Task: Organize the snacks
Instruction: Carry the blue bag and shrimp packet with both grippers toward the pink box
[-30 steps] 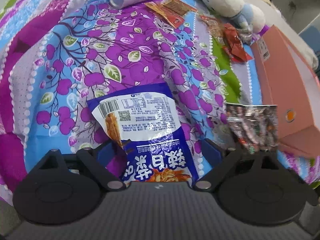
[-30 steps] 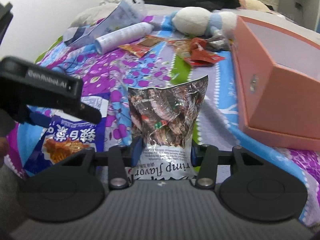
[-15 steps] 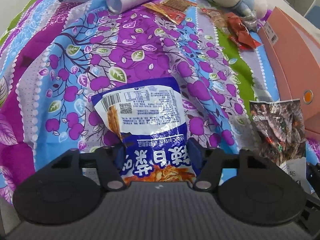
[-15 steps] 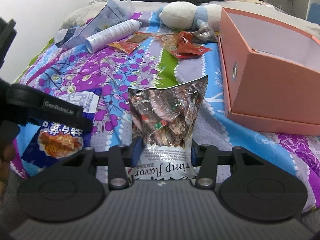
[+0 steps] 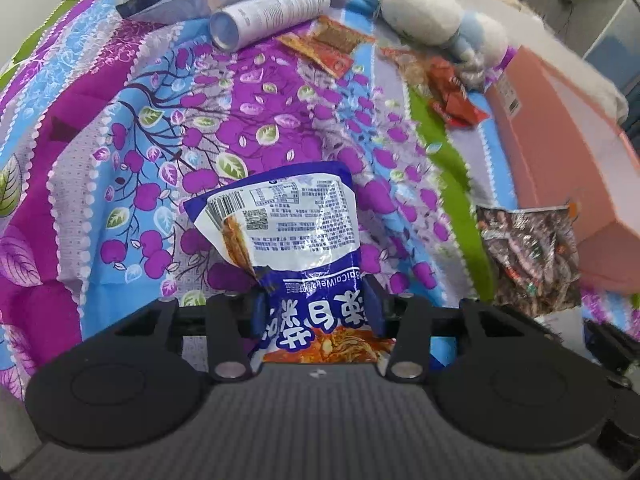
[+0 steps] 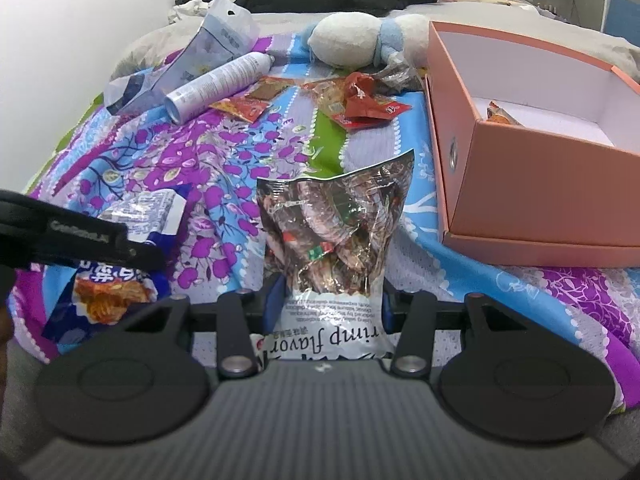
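Both claws loaded. Left gripper (image 5: 314, 312) is clenched on the blue noodle-snack bag (image 5: 288, 232), pinching its lower end, bag hanging over the near edge of the bedspread (image 5: 168, 128). Right gripper (image 6: 326, 304) is clamped on the shrimp-flavor bag (image 6: 334, 232), held the same way, just beside the near left corner of the pink box (image 6: 532, 200).

Step in hand looks like carry-to-box: both bags picked, neither dropped yet. The box is open, with one packet (image 6: 500, 114) already inside.

Next: the right gripper should go first, lifting clear of the box wall before letting go. More loose red wrappers (image 6: 360, 104) sit near the bedspread's far edge, by the plush toy (image 6: 360, 40) and a white can (image 6: 220, 84).
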### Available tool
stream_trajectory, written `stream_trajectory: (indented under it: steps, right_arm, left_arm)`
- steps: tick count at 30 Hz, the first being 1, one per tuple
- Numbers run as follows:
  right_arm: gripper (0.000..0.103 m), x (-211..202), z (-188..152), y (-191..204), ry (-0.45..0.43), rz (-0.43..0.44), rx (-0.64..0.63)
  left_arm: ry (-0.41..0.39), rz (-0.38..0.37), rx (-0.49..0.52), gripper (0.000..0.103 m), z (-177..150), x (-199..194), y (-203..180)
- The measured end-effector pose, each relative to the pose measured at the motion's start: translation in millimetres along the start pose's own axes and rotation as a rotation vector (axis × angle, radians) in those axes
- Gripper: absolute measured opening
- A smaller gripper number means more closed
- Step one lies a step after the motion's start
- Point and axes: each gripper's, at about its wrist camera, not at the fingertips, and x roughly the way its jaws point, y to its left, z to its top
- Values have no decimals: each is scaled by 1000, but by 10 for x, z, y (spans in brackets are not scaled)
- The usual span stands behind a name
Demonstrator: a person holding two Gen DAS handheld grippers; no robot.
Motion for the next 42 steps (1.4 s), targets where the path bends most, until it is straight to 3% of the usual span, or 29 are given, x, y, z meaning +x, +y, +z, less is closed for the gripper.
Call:
stream_trajectory:
  steps: [17,18,19,23,24,35,36,39,40,42]
  right_arm:
    - [49,-368,345,-14,-77,16,5]
    - [44,-400,384,-24,-85,17,8]
    - [33,-422,422,-34,-93,17,12]
    - [27,-504,579,-90,-112,-4,15]
    - [23,-502,606,-102,-113,-13,8]
    - [25,-237,350,-469,-35,15,129]
    - [27,-214,309,-488,-29,22,135]
    - [67,-159,210,-502,-20,27,126]
    - [75,-135,185,-502,-20,27,122]
    - [78,-66,136,-487,-31,18,108]
  left_arm:
    - [-100,-92,17,52,282,-601,-154]
    - [-107,-101,21,52,315,-633,-183]
    - [-115,-113,23,52,343,-666,-211]
    - [-147,-141,57,52,453,-769,-354]
    - [-149,-148,63,52,480,-773,-383]
    - [-81,-137,86,52,319,-478,-364]
    - [-73,-132,84,52,286,-435,-335]
    - [-50,-117,76,52,204,-321,-260]
    - [-42,-112,71,52,179,-285,-237]
    - [-27,-108,65,52,148,-223,-193]
